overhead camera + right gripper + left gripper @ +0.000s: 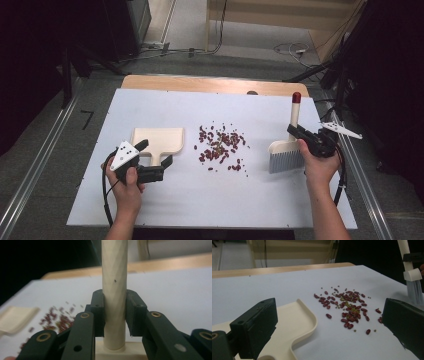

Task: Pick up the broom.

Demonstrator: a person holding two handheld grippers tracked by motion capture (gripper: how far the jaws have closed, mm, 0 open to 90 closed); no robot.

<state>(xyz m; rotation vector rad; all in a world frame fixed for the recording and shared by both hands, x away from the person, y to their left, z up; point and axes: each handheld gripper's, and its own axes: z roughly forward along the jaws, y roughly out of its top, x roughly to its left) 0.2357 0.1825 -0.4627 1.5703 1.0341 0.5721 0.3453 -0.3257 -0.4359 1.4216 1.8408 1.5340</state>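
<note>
A cream dustpan (157, 140) lies on the white board (150, 200), left of a scatter of red-brown beans (221, 147). My left gripper (156, 154) is open, its jaws standing on either side of the dustpan's short handle. In the left gripper view the dustpan (297, 322) lies by the left jaw, with the beans (348, 307) ahead. My right gripper (296, 132) is shut on the handle of a cream brush (285, 155), which stands upright on its grey bristles right of the beans. The right gripper view shows both jaws pressed against the brush handle (114, 290).
The board lies on a wooden table (210, 84) whose far edge shows behind it. Metal rails (35, 170) run along both sides. Cables (290, 49) lie on the floor beyond. The brush handle ends in a red tip (296, 96).
</note>
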